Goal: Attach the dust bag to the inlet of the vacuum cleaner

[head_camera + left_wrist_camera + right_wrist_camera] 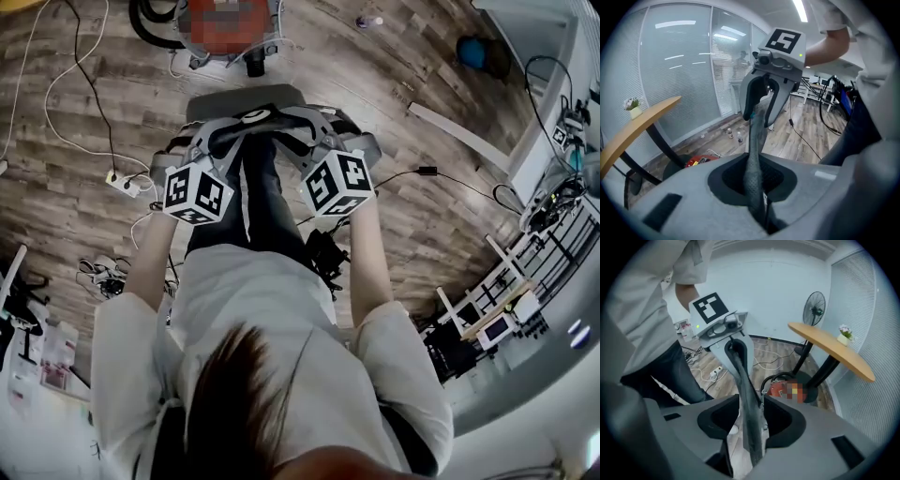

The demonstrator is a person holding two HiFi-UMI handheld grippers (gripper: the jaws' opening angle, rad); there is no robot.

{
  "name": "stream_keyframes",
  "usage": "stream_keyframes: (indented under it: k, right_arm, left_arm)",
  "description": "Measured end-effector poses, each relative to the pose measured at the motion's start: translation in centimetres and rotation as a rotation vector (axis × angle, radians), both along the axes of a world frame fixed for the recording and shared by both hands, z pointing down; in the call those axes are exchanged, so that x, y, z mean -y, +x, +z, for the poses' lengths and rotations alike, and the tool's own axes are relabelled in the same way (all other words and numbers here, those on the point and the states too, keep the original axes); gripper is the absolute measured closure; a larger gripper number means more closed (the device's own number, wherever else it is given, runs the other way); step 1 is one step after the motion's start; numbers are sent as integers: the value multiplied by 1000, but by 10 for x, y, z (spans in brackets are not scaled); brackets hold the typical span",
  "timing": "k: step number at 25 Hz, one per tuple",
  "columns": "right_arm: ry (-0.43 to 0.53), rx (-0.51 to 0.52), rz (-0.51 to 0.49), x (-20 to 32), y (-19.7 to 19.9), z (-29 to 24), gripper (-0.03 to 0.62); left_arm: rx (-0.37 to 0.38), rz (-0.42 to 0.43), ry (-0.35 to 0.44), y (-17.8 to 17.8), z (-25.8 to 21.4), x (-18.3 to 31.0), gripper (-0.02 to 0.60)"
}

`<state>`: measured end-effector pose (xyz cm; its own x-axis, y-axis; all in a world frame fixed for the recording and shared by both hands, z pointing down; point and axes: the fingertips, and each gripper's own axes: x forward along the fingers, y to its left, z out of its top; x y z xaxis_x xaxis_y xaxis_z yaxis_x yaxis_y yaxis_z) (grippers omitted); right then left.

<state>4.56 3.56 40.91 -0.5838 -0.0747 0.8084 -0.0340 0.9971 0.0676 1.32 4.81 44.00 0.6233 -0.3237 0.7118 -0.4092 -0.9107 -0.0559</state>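
So the dust bag [754,140] is seen edge-on as a thin grey strip, stretched in mid-air between the two claws, which are held close together in the middle of the head view, in front of the person's dark trousers. It's pinched tight by the left claw [758,199] at the bottom centre of the left gripper view, jaws pressed together on the fabric. At the other end the right claw [751,427] is spread. The bag is passed between its jaws, but floor can be seen through a gap beside the left-hand one, so no squeeze there. The red vacuum cleaner [776,389] is parked on the wooden floor [112,84], well apart from the bag. It's found at the top centre of the head view and is set just beside the foot of a round bench [829,350]. A white power strip [125,183] is left lying at the left of the head view.
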Motion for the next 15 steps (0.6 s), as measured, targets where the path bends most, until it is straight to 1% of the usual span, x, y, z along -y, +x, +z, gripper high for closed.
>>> stream_keyframes:
  k: [2, 4, 7, 12, 15]
  right_arm:
    - [-3, -45, -53, -4, 1, 26, 437]
    - [13, -85, -90, -3, 4, 51, 483]
    - [8, -119, -111, 0, 10, 85, 514]
    - [-22, -126, -99, 1, 17, 129, 551]
    - [-33, -138, -94, 1, 20, 155, 559]
  left_arm:
    - [16, 34, 1, 3, 21, 1, 542]
    - [28, 73, -3, 6, 43, 2, 542]
    - [31, 108, -29, 11, 75, 3, 543]
    - [34, 104, -72, 18, 118, 2, 541]
    - [45, 92, -92, 21, 144, 2, 541]
